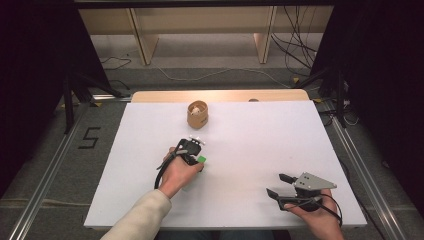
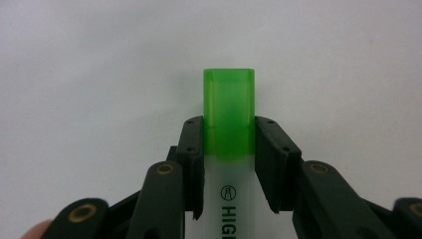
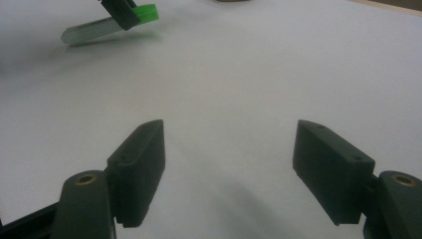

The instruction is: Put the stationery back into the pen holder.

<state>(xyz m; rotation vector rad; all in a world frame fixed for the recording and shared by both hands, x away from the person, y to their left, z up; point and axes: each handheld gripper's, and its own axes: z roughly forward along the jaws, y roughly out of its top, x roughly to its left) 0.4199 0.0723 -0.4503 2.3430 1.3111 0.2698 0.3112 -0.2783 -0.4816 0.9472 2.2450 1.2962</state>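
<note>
A highlighter (image 2: 230,119) with a green cap and a pale barrel sits between the jaws of my left gripper (image 2: 230,144), which is shut on it just below the cap. From above, that gripper (image 1: 192,152) is near the table's middle, and the green cap (image 1: 201,159) pokes out beside the hand. My right gripper (image 3: 229,164) is open over bare table with nothing between its jaws, at the front right (image 1: 280,185). It sees the highlighter (image 3: 107,25) far off, held just above the surface.
A tan cylindrical cup (image 1: 197,114) with something pale inside stands at the back middle of the white table (image 1: 260,145). Wooden shelving and cables lie on the floor beyond the table's far edge.
</note>
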